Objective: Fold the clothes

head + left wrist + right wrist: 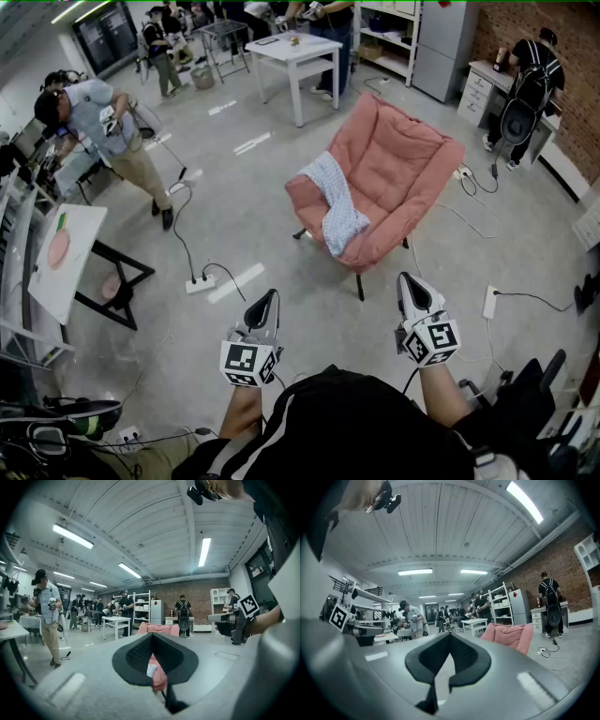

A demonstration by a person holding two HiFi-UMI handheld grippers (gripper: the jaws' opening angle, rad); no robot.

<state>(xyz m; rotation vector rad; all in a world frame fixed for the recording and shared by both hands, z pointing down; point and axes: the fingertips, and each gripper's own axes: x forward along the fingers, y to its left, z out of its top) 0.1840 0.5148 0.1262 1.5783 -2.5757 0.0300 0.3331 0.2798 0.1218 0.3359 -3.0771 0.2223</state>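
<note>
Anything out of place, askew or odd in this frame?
A pale garment lies crumpled and unfolded over one arm and the front edge of the pink chair. A power strip and loose cables trail across the floor nearby. Nothing looks spilled or broken.

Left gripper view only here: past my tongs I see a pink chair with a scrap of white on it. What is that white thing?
Observer: The head view shows a light patterned garment. It is draped across the pink chair from its back corner and hangs over the front edge of the seat.
Operator: And the right tongs, are they holding anything?
Observer: No. The right tongs are shut with nothing in them, held out short of the chair.
</note>
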